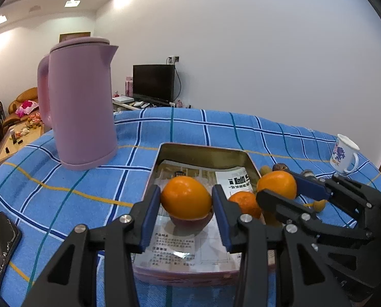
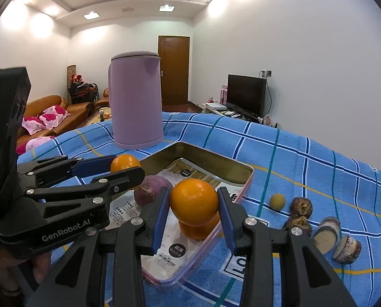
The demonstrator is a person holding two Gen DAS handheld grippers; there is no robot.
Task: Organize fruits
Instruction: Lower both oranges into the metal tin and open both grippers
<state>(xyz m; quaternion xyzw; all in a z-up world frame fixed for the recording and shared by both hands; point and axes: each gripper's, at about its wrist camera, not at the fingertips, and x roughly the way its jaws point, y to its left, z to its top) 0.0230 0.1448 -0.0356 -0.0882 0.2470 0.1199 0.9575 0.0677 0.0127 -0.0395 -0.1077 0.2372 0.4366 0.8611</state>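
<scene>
Each hand-held gripper pinches an orange: left hand-held gripper (image 1: 186,199) and right hand-held gripper (image 2: 194,206), both above the tin tray (image 1: 203,153). Risk: releasing either orange onto the fruit directly beneath may roll it over the rim.

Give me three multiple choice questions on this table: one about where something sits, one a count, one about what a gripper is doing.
1. Where is the kettle? A on the cloth beyond the tray; B in the tray; C on the floor.
2. How many oranges show? A one; B three; C five.
3. The right gripper is: A open, empty; B shut on an orange; C shut on a mug.
Key: A, the kettle stands behind the tray's far rim; B, one in the left gripper, one in the right, a third orange in the tray; B, its jaws clamp an orange.
</scene>
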